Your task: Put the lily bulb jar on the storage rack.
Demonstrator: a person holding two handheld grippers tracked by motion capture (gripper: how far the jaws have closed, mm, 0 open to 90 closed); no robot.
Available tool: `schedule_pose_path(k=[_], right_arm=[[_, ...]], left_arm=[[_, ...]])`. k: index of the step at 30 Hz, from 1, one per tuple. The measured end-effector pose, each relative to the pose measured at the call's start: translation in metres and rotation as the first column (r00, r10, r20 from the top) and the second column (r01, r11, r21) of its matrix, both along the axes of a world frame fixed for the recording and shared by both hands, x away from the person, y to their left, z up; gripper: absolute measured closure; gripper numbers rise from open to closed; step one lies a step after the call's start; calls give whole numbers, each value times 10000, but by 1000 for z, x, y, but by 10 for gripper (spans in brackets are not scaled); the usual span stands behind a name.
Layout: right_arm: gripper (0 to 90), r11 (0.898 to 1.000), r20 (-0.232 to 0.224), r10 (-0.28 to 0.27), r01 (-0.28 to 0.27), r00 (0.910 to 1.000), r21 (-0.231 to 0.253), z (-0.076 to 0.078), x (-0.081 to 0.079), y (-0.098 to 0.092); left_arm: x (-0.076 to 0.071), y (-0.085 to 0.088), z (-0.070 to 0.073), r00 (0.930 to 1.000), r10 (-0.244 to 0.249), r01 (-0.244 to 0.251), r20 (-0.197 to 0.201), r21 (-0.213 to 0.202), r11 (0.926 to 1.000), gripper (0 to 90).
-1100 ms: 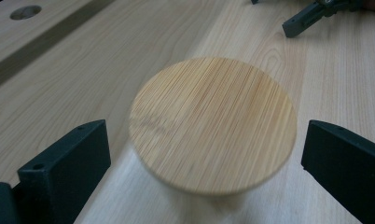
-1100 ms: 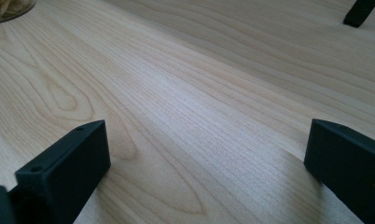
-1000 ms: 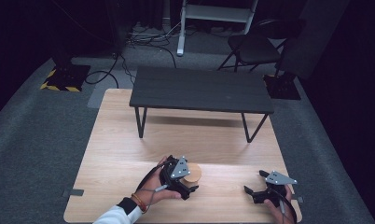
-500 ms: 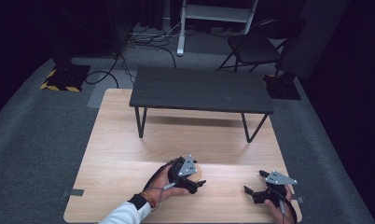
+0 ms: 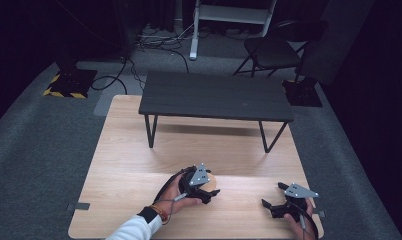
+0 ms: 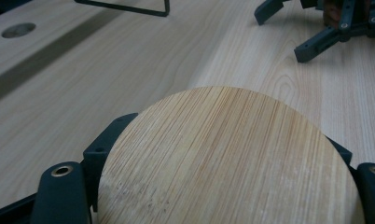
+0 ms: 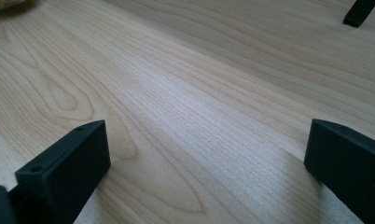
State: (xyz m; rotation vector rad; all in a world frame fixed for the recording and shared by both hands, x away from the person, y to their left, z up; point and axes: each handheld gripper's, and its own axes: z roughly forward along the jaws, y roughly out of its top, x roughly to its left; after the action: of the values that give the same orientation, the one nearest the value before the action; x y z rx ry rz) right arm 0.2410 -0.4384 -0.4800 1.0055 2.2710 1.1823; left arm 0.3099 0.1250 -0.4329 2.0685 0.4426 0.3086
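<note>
The small black table (image 5: pixel 216 96) stands across the far half of the counter (image 5: pixel 119 165), blocking passage there above its legs. In front of that table, bare wood lies open between the left tongs (image 5: pixel 209 192) and right tongs (image 5: pixel 270 206).

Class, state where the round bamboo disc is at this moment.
The round bamboo disc sits between the jaws of the left gripper, near the front middle of the wooden tabletop, left of the right gripper.

Left gripper (image 5: pixel 209 189) clamped, right gripper (image 5: pixel 271 205) agape.
</note>
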Motion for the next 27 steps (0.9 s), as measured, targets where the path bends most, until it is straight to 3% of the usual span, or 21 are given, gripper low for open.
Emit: schedule_pose_path(k=[5, 16, 22, 27], right_arm=[[0, 10000, 2, 1, -1, 10000, 1, 0, 0, 0], [0, 10000, 2, 0, 0, 10000, -1, 0, 0, 0], [0, 10000, -4, -31, 31, 10000, 5, 0, -1, 0], [0, 10000, -9, -28, 28, 10000, 0, 0, 0, 0]], left_arm=[[10, 3, 28, 10000, 15, -15, -2, -371, 9993, 255], [50, -8, 121, 9996, -92, 111, 255, -756, 9971, 255], [73, -14, 162, 9993, -130, 178, 363, -1339, 9908, 255], [91, -21, 195, 9983, -139, 220, 558, -1458, 9891, 255]])
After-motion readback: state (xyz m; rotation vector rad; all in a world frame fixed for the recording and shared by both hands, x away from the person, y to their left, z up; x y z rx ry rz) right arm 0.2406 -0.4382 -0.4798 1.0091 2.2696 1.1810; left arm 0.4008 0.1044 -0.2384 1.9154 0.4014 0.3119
